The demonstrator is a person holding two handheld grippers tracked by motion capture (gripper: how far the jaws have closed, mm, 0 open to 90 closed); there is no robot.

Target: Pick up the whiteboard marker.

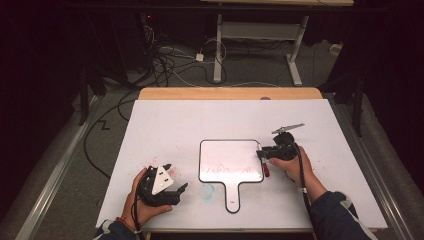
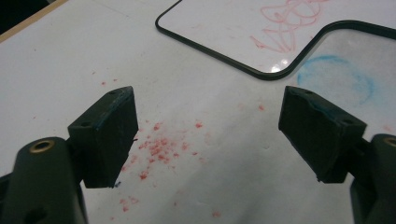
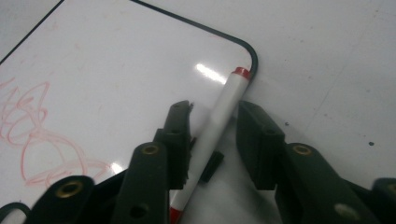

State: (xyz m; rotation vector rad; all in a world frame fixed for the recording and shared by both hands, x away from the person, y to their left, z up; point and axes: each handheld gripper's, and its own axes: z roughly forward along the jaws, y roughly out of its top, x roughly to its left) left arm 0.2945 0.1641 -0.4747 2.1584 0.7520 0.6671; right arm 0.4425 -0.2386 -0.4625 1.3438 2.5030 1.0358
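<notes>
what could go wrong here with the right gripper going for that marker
The marker lies between the pads of the right gripper, and a gap shows at the far pad, so a skewed close may roll it away. It rests at the corner of the whiteboard, whose raised rim could catch a jaw. A dragged marker might smear the red scribble.

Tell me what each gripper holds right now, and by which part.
The left gripper is open and empty. The right gripper straddles the red marker at mid-barrel beside the whiteboard; whether its pads grip it cannot be told.
</notes>
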